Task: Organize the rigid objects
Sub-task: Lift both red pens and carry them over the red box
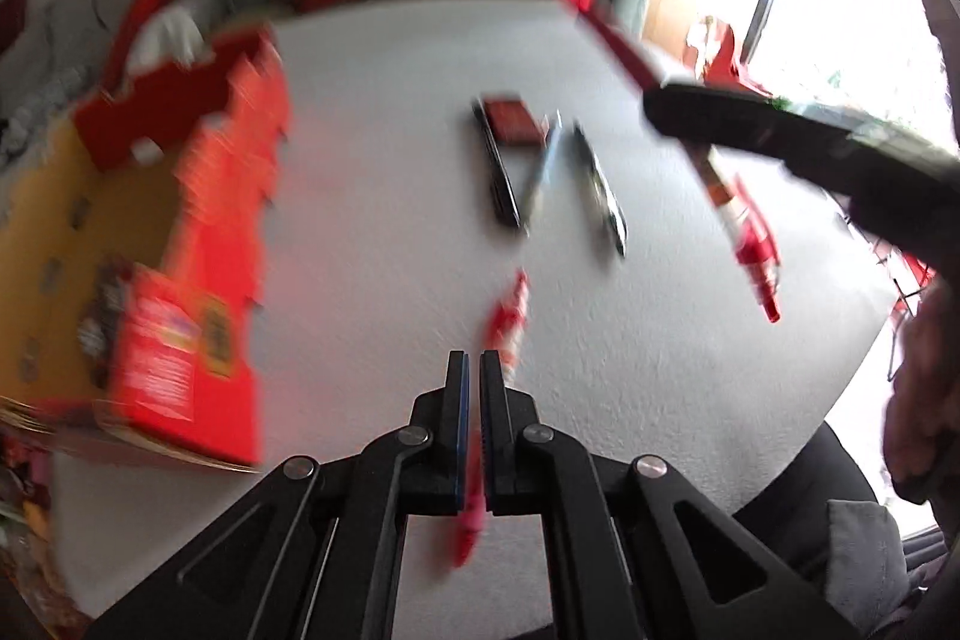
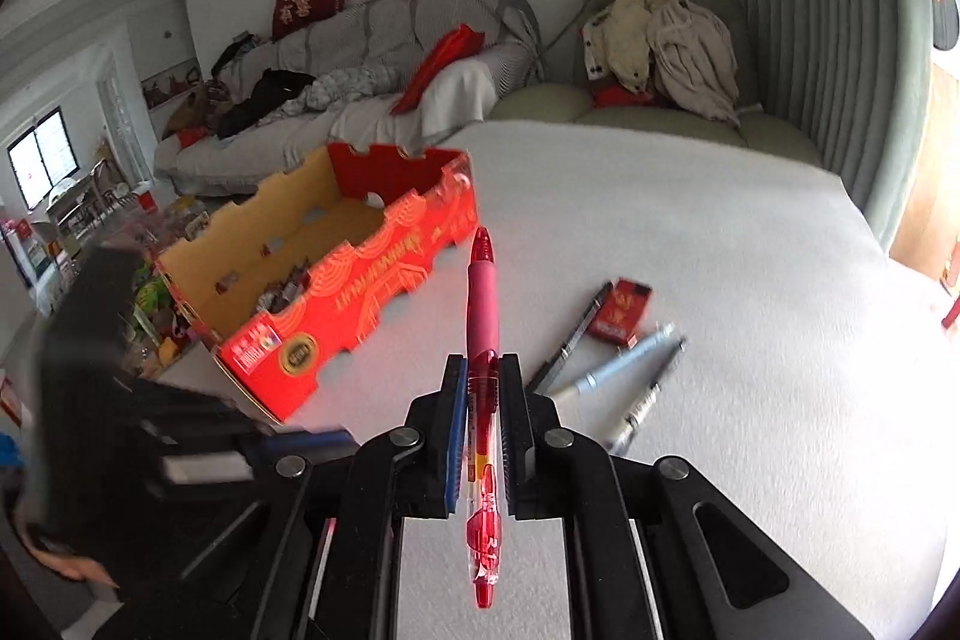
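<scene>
With both grippers clamped on red pens — left gripper (image 1: 474, 370), right gripper (image 2: 483, 370) — keep tips level twd box (image 2: 360, 280), upper left.

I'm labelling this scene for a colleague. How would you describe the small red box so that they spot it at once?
Start at the white table, right of the big orange cardboard tray. Three pens lie loose there in a fan. The small flat red box lies at their far ends, beside the black pen; it is the only rectangular, non-pen item there.
</scene>
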